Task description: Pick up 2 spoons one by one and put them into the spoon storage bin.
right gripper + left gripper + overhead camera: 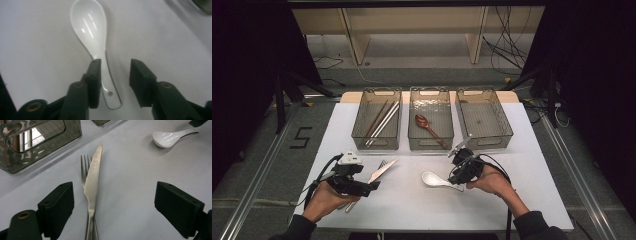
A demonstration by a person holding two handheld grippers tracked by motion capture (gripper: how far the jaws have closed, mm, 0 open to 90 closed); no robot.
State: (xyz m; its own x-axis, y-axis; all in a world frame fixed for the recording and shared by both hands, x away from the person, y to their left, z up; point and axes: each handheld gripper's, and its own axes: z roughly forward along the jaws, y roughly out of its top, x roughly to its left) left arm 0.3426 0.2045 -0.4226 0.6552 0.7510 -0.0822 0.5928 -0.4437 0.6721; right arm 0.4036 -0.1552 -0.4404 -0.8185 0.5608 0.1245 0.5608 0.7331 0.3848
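Floor marking "5" at left. Three bins. My right gripper parted around one white ceramic spoon; left gripper released, straddling one steel knife, one fork.

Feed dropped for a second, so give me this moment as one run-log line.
left tongs: open over knife and fork | right tongs: open, white spoon handle between them | spoon on table

3 bins, 2 spoons, 1 knife, 1 fork, several chopsticks.

High view looks down and forward over the whole table. Both gripper views sit close, low over it. All share the white spoon.
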